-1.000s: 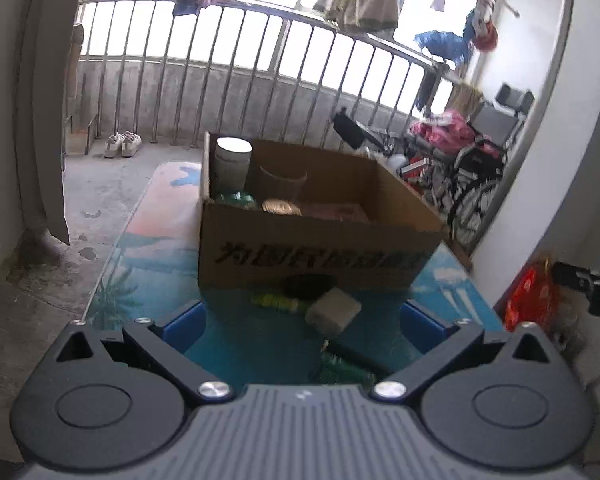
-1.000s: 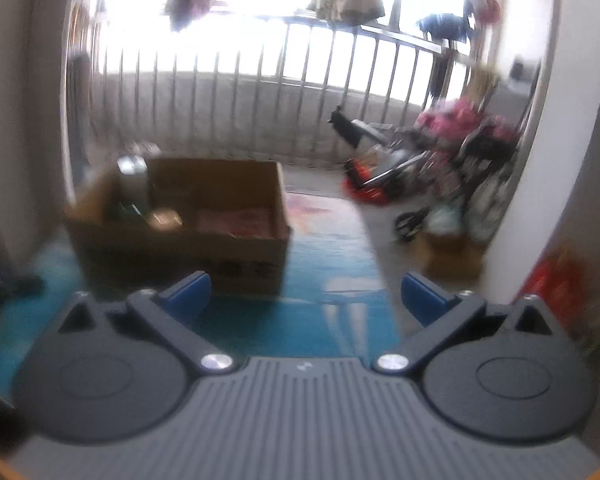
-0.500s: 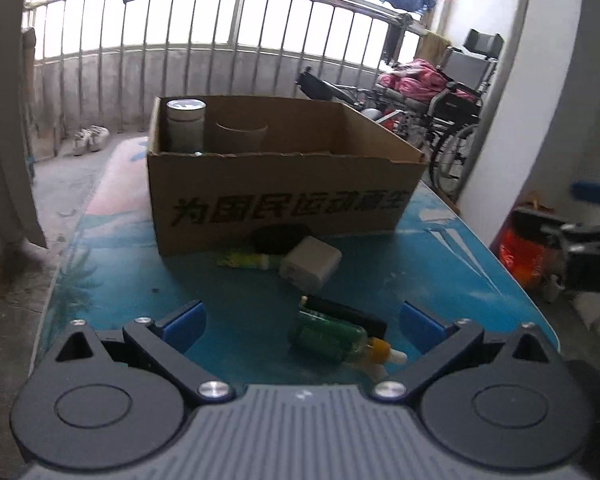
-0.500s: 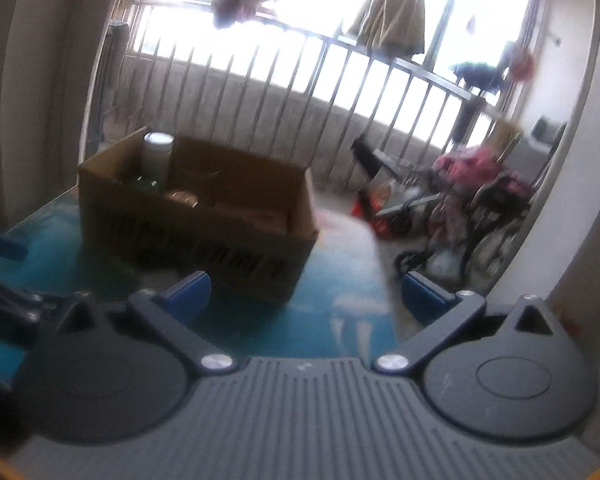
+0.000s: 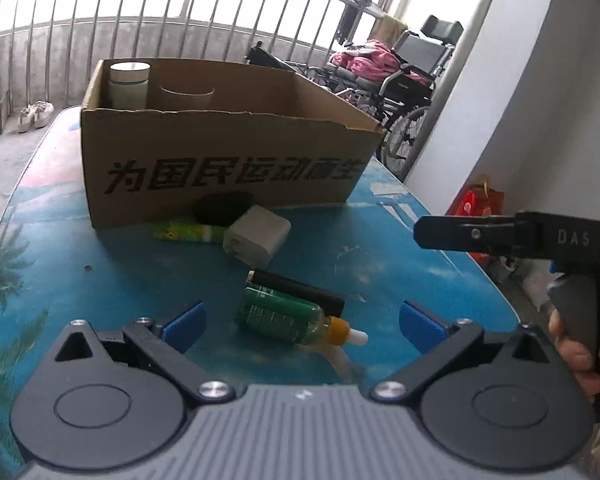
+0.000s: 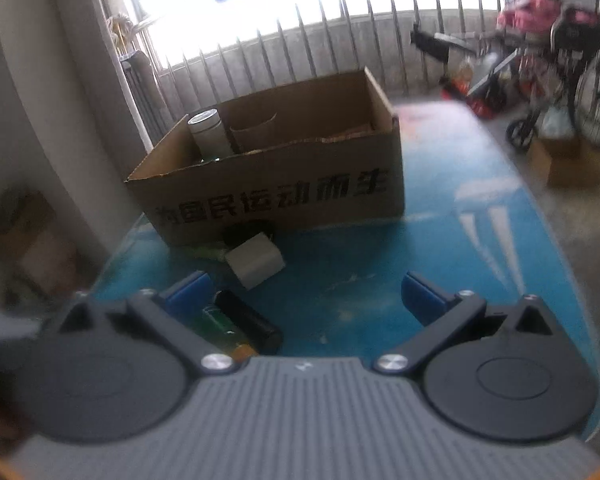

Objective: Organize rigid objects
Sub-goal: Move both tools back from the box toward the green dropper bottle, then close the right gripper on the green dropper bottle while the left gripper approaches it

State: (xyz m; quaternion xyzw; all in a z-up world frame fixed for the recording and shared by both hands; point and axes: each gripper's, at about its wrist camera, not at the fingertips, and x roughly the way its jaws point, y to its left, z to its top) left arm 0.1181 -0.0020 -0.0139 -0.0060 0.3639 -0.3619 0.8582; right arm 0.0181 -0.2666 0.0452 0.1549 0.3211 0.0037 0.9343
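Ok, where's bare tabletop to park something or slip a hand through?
Bare tabletop runs right of the white block, up to the cardboard box. Another bare strip lies left of the green tube. It is crowded mid-table: green bottle against the black bar, block and tube at the box front.

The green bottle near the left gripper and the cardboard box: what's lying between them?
In the left wrist view, a black bar, a white charger block and a yellow-green tube lie between green bottle and cardboard box.

The cardboard box point(image 5: 228, 168) hides its lower contents from us; our right view is blurred throughout.
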